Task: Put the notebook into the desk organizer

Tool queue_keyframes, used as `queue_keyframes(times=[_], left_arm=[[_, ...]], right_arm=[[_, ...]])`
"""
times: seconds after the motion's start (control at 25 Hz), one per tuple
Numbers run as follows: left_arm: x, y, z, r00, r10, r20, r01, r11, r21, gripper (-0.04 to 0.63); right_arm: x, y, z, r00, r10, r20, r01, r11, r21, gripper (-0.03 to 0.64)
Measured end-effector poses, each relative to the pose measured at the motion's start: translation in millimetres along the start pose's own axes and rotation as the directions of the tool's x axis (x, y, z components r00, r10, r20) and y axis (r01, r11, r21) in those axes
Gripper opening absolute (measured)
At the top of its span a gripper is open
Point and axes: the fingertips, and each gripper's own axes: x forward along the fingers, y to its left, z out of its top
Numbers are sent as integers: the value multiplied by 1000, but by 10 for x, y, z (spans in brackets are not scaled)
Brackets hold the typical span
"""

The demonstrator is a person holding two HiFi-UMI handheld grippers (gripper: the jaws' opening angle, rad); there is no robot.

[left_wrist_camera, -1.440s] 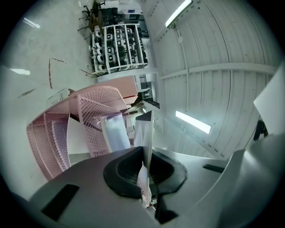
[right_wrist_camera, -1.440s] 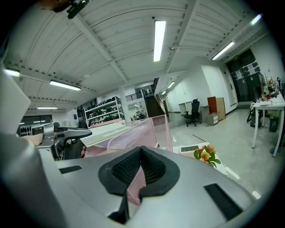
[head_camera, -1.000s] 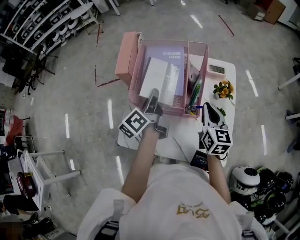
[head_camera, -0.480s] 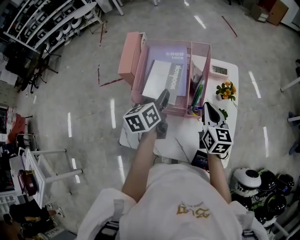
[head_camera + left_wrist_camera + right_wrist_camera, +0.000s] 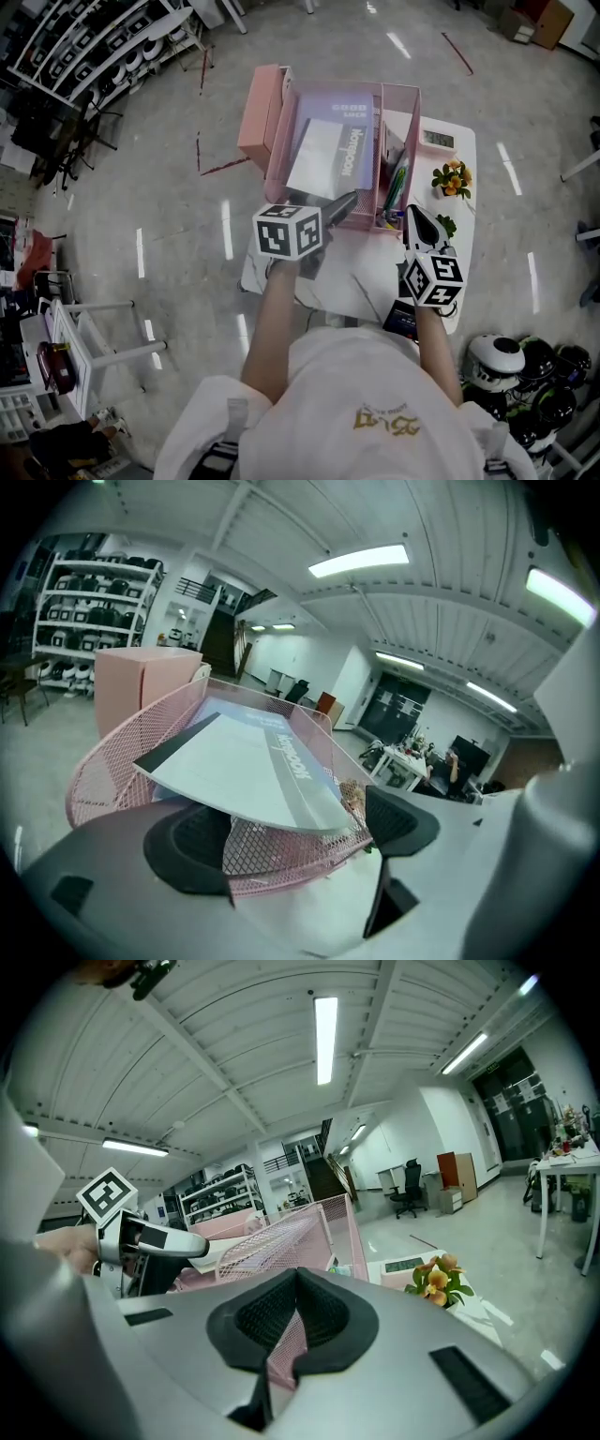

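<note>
The grey-and-white notebook (image 5: 326, 157) lies slanted in the wide compartment of the pink mesh desk organizer (image 5: 277, 141), on top of a purple book (image 5: 352, 112). In the left gripper view the notebook (image 5: 246, 771) rests on the organizer's front mesh wall (image 5: 281, 850), free of the pads. My left gripper (image 5: 328, 204) sits just in front of the organizer; its jaws are opening wide and grip nothing. My right gripper (image 5: 419, 223) hovers to the right near the pen compartment, shut and empty (image 5: 295, 1321).
Pens (image 5: 392, 187) stand in the organizer's narrow right compartment. A pink box (image 5: 258, 117) adjoins its left side. On the white table (image 5: 370, 281) are a calculator (image 5: 436, 139), a small flowering plant (image 5: 447, 179) and a dark booklet (image 5: 401, 319). Helmets (image 5: 511, 361) lie on the floor at right.
My left gripper let go of the notebook, drew back toward me and spread its jaws. The notebook settled lower into the organizer. The right gripper stayed put.
</note>
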Motion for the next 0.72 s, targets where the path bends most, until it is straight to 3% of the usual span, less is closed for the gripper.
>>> queue_keyframes(times=[0.28, 0.36, 0.56, 0.72], left_arm=[[-80, -10, -167, 992, 6, -122, 15, 985, 172, 453], [-108, -1, -207, 989, 11, -145, 20, 978, 209, 414], [-153, -47, -252, 987, -18, -162, 55, 973, 224, 416], [-137, 2, -199, 991, 26, -128, 4, 973, 229, 368]], right_arm=[[-61, 41, -22, 1000, 1, -1, -1, 1000, 3, 12], [-79, 61, -25, 1000, 2, 1, -2, 1000, 5, 12], [-142, 105, -27, 1000, 3, 2, -3, 1000, 2, 12], [-171, 62, -32, 1000, -2, 4, 2, 1000, 1, 12]])
